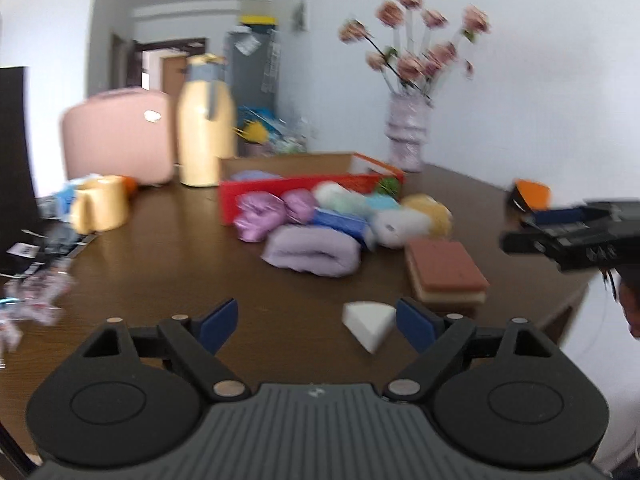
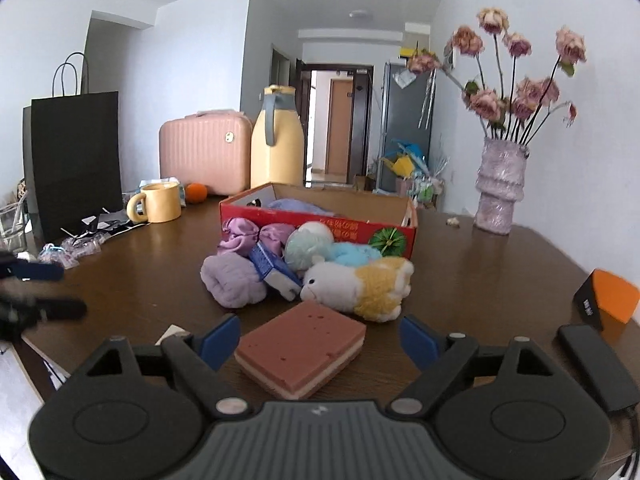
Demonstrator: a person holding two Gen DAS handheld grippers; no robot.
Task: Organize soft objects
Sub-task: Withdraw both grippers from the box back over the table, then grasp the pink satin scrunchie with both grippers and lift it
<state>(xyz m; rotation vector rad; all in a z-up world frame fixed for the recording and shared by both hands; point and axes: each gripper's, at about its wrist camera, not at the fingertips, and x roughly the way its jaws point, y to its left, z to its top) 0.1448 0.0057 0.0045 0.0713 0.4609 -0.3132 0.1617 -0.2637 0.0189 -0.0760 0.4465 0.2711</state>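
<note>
A pile of soft things lies before a red cardboard box [image 2: 320, 228] on the brown table [image 2: 140, 280]: a rolled lilac towel [image 2: 232, 284], purple satin scrunchies [image 2: 256, 236], a blue packet [image 2: 274, 270], a white-and-yellow plush sheep [image 2: 360, 284], pale yarn balls [image 2: 310, 244]. A layered brown sponge [image 2: 304, 348] lies between the jaws of my open right gripper [image 2: 320, 340]. My open left gripper [image 1: 316, 324] hovers by a white wedge sponge [image 1: 370, 324], which touches the right finger. The box [image 1: 304, 192], towel [image 1: 312, 252] and brown sponge [image 1: 444, 272] also show there.
A yellow mug [image 2: 158, 202], cream jug [image 2: 278, 140], pink case [image 2: 204, 152], black paper bag [image 2: 76, 160] and an orange [image 2: 196, 192] stand at the back left. A flower vase [image 2: 500, 188] stands back right. An orange-black block [image 2: 608, 296] and black bar [image 2: 596, 368] lie at right.
</note>
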